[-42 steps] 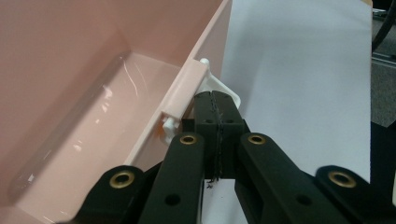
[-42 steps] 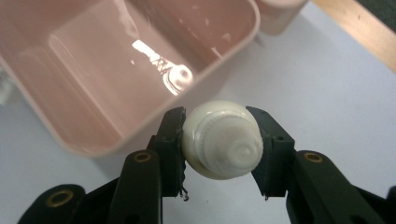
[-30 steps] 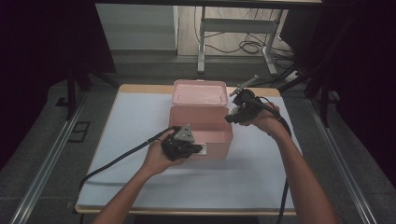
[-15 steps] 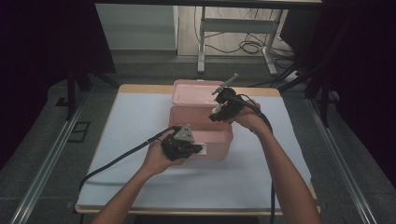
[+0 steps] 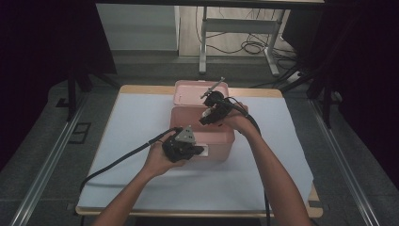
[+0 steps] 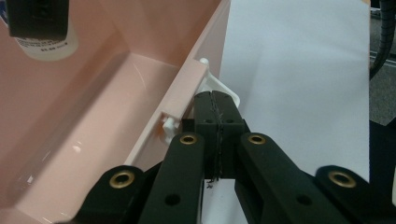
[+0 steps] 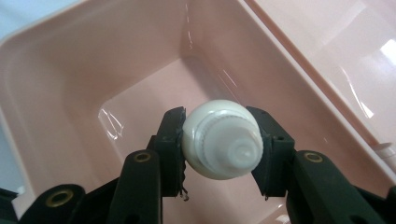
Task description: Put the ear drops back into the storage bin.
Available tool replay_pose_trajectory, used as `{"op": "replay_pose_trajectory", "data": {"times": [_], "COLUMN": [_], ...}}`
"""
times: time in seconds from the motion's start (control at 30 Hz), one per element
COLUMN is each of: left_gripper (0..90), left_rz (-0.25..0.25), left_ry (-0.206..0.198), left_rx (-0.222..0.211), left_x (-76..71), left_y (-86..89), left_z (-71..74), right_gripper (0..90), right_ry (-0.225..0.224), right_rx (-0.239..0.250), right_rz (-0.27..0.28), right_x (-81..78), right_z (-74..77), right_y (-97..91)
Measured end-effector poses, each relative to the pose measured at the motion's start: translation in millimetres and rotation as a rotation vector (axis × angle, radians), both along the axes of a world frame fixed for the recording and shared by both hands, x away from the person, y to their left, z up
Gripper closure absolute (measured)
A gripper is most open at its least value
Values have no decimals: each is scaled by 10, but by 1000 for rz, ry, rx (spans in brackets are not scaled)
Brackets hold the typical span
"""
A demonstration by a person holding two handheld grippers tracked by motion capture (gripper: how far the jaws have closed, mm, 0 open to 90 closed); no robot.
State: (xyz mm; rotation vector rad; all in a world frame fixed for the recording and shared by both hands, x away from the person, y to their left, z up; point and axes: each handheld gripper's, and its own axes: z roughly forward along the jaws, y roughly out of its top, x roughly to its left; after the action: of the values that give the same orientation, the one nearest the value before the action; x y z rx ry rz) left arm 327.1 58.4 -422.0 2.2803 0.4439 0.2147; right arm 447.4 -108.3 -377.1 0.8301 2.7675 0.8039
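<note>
Above the pink box (image 7: 70, 93), gripped white bottle (image 7: 222, 144)

One item carries print: the white bottle (image 6: 45, 44), seen at the upper left of the left gripper view above the pink box (image 6: 93, 154). Small dark lettering runs along the bottle's lower edge. The characters are too small and blurred to read. No other label, brand, number or sign is legible.

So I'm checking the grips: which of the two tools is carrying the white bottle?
The right tool, jaws clamped on the white bottle over the pink box. The left tool pinches the box's white latch.
</note>
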Motion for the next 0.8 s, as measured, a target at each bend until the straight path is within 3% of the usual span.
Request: {"op": "replay_pose_trajectory", "data": {"times": [0.8], "left_gripper": [900], "left_rz": [2], "left_ry": [5], "left_rx": [-6], "left_x": [2], "left_y": [-3], "left_z": [-1], "right_gripper": [605], "right_ry": [14], "right_rx": [-16], "right_rz": [11], "right_x": [110], "right_z": [-135], "right_y": [164]}}
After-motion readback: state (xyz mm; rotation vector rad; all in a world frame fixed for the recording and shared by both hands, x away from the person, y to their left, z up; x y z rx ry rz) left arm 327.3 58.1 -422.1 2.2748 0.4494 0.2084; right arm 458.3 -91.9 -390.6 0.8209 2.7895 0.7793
